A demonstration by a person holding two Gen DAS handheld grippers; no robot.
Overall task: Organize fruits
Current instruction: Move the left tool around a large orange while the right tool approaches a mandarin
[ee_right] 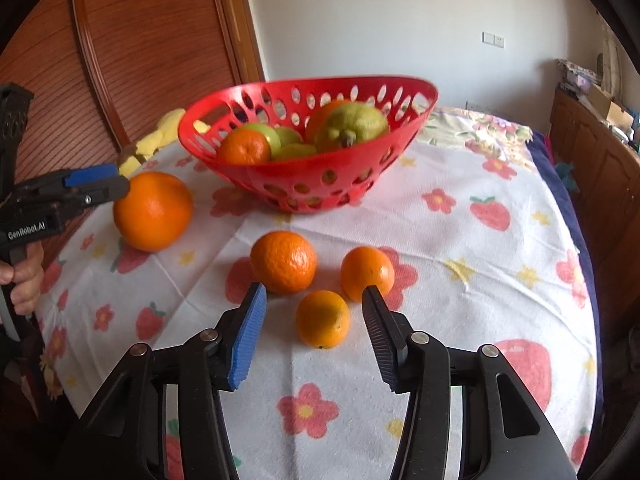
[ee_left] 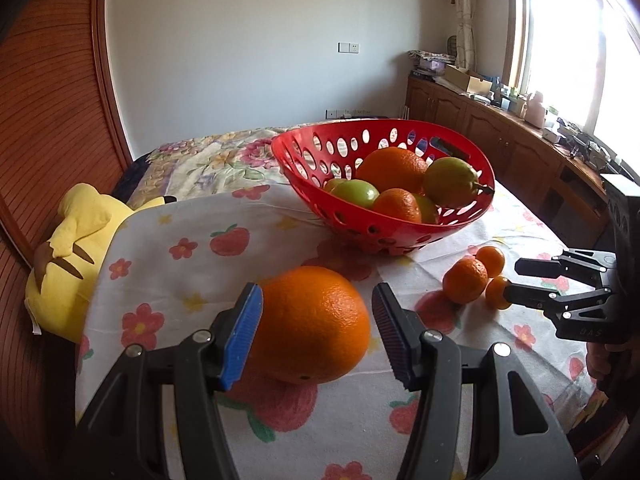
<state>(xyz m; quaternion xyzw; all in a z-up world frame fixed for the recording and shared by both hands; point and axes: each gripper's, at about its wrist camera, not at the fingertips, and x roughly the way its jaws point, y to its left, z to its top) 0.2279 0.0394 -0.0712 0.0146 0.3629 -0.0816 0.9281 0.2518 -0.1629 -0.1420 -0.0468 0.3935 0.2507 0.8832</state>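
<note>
A large orange [ee_left: 312, 328] rests on the flowered cloth, and the tips of my left gripper [ee_left: 316, 294] flank its near side; the jaws stand open, the blue pad close against its left flank. The right wrist view shows that gripper [ee_right: 120, 185] at the orange [ee_right: 153, 210]. My right gripper [ee_right: 314, 290] is open around a small orange [ee_right: 322, 324], with gaps on both sides. A mandarin [ee_right: 283, 262] and another small orange [ee_right: 367, 272] lie just beyond it. The red perforated basket [ee_right: 256, 176] behind them holds oranges and green fruits.
A yellow plush toy [ee_left: 76, 248] lies at the table's left edge by a wooden panel [ee_left: 48, 100]. Wooden cabinets [ee_left: 500, 140] run along the right under a window. A flowered bedspread [ee_left: 208, 156] lies behind the basket. A hand [ee_right: 22, 276] holds the left gripper's handle.
</note>
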